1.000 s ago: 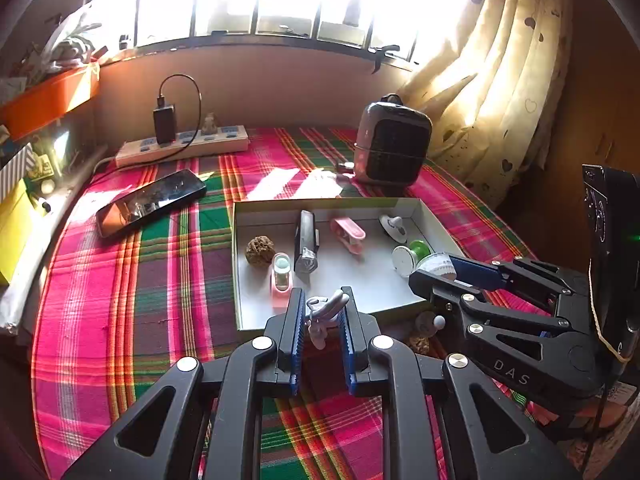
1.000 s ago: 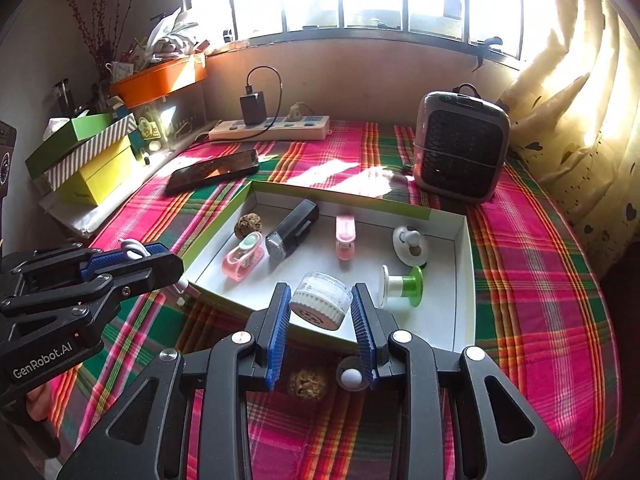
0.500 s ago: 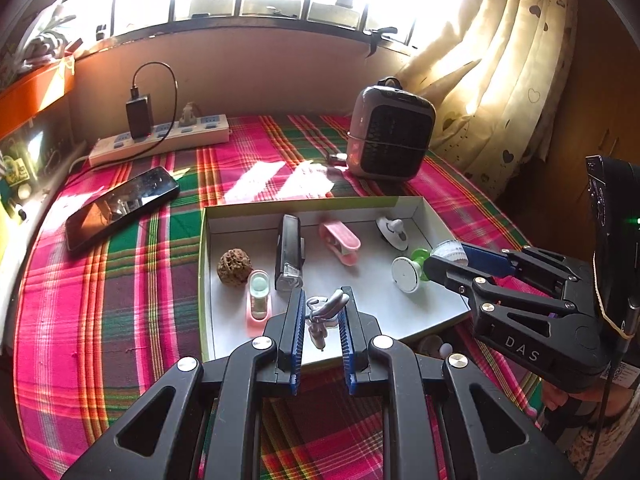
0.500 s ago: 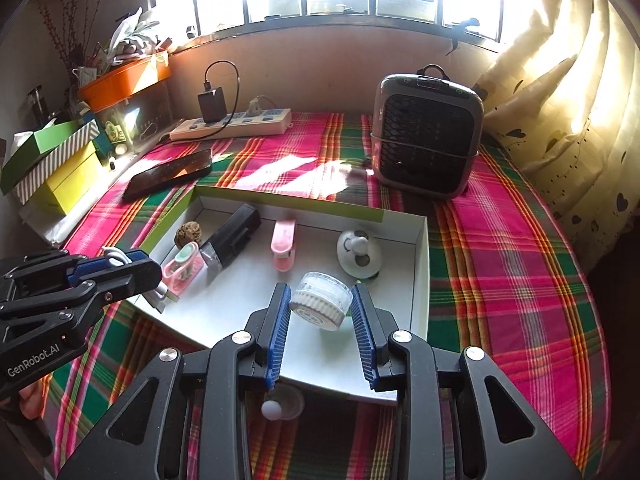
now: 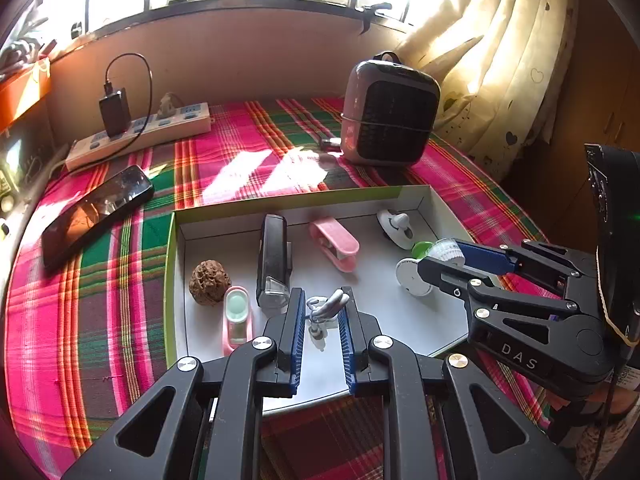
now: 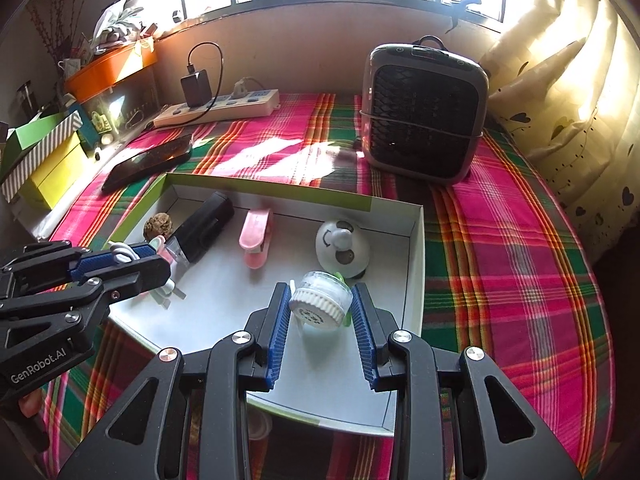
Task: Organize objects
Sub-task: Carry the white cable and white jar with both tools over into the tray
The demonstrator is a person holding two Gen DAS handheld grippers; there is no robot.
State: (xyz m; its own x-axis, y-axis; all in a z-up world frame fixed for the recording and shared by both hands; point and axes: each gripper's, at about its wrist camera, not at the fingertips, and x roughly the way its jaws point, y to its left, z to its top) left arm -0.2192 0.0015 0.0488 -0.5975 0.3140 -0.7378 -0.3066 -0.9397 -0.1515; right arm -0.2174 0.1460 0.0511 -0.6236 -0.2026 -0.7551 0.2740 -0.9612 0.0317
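woven plaid cloth (image 5: 248, 152); glossy phone (image 5: 96, 212)

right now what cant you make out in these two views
- Green spool: left wrist view, mostly behind the right tongs; in the right wrist view, behind the white round brush head they grip.
- White cable in the left tongs: its plug ends are too small to identify.
- Small item below the tray's near rim: right wrist view, hidden by tongs and tray edge.
- Phone screen: only glare.
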